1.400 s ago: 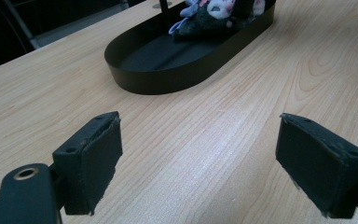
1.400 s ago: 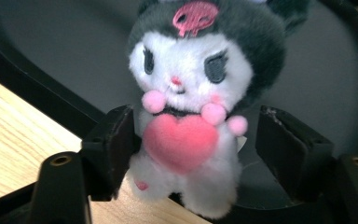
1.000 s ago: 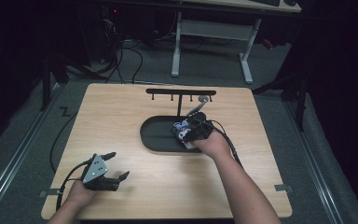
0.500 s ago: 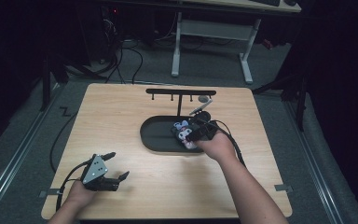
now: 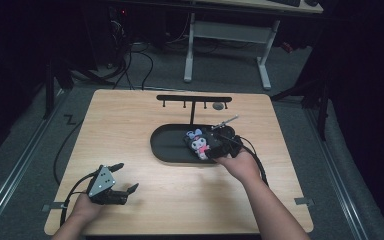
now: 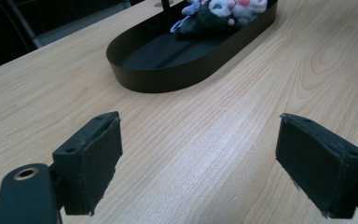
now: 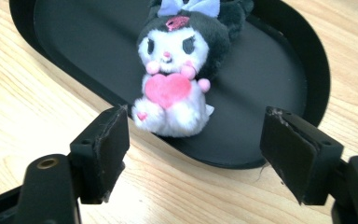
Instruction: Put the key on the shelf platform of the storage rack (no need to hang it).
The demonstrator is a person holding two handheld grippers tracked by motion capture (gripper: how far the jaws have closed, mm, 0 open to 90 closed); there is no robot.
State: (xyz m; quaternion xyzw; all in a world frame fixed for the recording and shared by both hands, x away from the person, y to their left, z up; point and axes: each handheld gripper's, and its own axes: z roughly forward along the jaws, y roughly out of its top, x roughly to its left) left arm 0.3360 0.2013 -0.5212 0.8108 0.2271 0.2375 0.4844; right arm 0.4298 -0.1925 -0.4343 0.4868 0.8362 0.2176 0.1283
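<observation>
A black oval tray lies near the middle of the wooden desk, and everything here is placed from it; a small plush toy with a black hood, a lilac bow, a white face and a pink heart at its chest lies inside the tray at its right end, its white feet close to the near rim; in the right gripper view the plush toy faces the camera, its feet just inside the tray wall.

The right hand-held gripper is at the tray's right end, over the near rim, held in the person's right hand; its jaws stand wide apart with nothing between them, the toy just beyond their tips; whether either pad touches the tray cannot be told.

The left hand-held gripper is well apart from the tray, toward the near left corner of the desk, its grey three-cornered plate on top; its jaws are spread wide and empty over bare wood, pointing toward the tray.

Behind the tray, a black T-shaped rack with small pegs stands on the desk; a thin metal rod slants up just beyond the tray's right end.
</observation>
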